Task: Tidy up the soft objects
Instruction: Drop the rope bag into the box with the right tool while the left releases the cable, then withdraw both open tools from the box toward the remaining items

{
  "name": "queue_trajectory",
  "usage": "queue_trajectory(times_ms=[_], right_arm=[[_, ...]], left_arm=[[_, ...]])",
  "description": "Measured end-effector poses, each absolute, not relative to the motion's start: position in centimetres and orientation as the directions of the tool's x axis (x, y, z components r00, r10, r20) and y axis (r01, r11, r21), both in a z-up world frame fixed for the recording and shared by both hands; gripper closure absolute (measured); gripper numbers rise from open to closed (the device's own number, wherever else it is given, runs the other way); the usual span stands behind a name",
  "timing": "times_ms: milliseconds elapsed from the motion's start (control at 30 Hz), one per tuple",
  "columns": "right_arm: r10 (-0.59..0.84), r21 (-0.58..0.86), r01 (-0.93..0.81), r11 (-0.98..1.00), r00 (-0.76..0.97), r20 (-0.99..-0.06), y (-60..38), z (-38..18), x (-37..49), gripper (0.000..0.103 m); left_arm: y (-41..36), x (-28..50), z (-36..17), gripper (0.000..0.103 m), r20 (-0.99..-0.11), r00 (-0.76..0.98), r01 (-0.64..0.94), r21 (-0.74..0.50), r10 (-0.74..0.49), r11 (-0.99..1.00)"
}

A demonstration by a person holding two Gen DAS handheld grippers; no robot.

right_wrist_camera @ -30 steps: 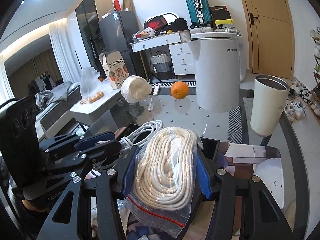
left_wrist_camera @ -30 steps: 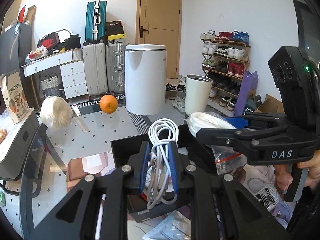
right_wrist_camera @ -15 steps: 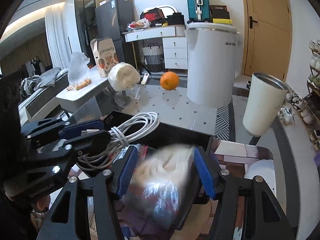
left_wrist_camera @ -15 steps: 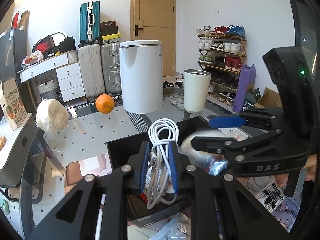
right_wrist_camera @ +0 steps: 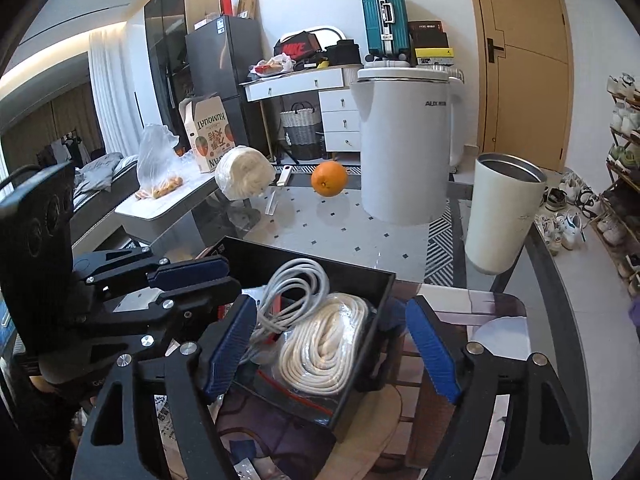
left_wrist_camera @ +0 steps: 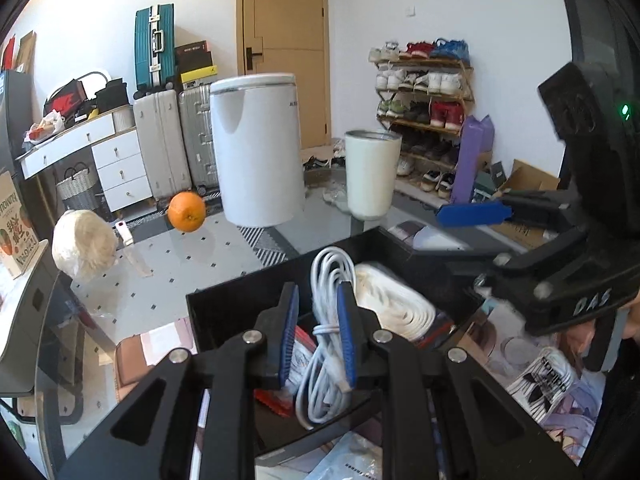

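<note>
**Rope in the box, cable between the pads**

The left tool point(left_wrist_camera: 318, 332) hangs over the black box point(left_wrist_camera: 240, 292) on the glass worktop point(right_wrist_camera: 360, 236). The white cable point(left_wrist_camera: 326, 360) sits between its two blue pads. The right pad touches the cable, but there is a gap at the left pad, so I cannot tell if the tool is squeezing it. The bottom loops of the cable hang down inside the box.

The right tool point(right_wrist_camera: 332, 348) has its fingers spread wide and holds nothing. The bagged rope point(right_wrist_camera: 324, 344) lies flat in the box, just beside the cable, at about 3 o'clock from it in the right wrist view.

Farther back on the worktop, an orange point(right_wrist_camera: 329, 179) sits at 12 o'clock from the box. A white kettle point(right_wrist_camera: 404, 148) stands at 1 o'clock and a white cup point(right_wrist_camera: 502, 212) at 2 o'clock. A wrapped white ball point(right_wrist_camera: 244, 174) rests at 11 o'clock.
</note>
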State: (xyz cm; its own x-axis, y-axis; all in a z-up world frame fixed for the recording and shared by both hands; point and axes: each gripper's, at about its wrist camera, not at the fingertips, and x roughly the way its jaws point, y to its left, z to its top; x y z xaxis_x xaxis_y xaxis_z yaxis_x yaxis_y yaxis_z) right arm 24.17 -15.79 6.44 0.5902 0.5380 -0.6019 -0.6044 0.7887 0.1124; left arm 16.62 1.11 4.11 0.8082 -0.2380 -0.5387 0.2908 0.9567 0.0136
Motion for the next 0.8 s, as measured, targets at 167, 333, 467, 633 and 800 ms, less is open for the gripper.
queue_trajectory(times_ms=[167,333,467,633,800], right_arm=[[0.536,0.111,-0.601,0.791,0.594,-0.6,-16.5,6.7,23.9,0.024],[0.559,0.139,-0.61,0.78,0.578,-0.595,-17.3,6.9,23.4,0.012],[0.58,0.15,-0.633,0.76,0.555,-0.597,-17.9,6.9,22.4,0.006],[0.613,0.17,-0.662,0.73,0.525,-0.591,-18.5,6.9,20.8,0.001],[0.609,0.15,-0.668,0.729,0.532,-0.588,-19.1,7.1,19.2,0.001]], left_arm=[[1.3,17.0,2.9,0.079,-0.592,0.783,0.265,0.04,-0.191,0.964],[1.9,16.4,2.7,0.05,-0.604,0.774,0.247,0.013,-0.189,0.969],[2.0,15.3,3.0,0.049,-0.608,0.772,0.233,-0.001,-0.186,0.972],[2.2,13.1,3.4,0.016,-0.596,0.783,0.204,-0.026,-0.179,0.979],[2.6,10.5,4.0,0.002,-0.563,0.81,0.165,-0.044,-0.161,0.985]])
